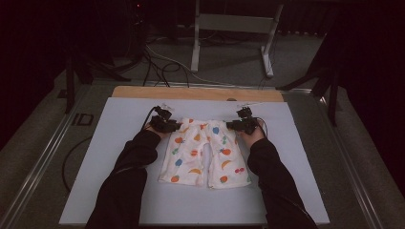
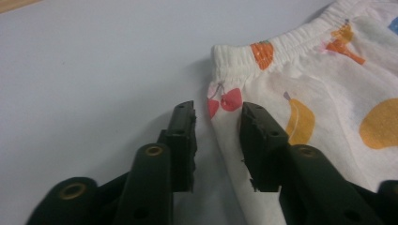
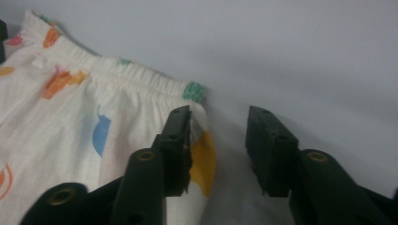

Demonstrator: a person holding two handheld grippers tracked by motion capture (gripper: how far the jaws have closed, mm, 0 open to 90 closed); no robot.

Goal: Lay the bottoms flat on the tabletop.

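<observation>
At the waistband corners of the pants (image 1: 203,150), your left gripper (image 2: 218,140) and right gripper (image 3: 218,150) straddle the side edges, jaws apart, seemingly readied to pinch

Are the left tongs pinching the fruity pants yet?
Cannot tell. In the left gripper view the left tongs are open astride the edge of the pants; one jaw overlaps the cloth, but contact isn't plain.

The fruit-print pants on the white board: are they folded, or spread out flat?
Spread flat. In the high view the pants lie open on the board, both legs apart, waistband straight.
</observation>
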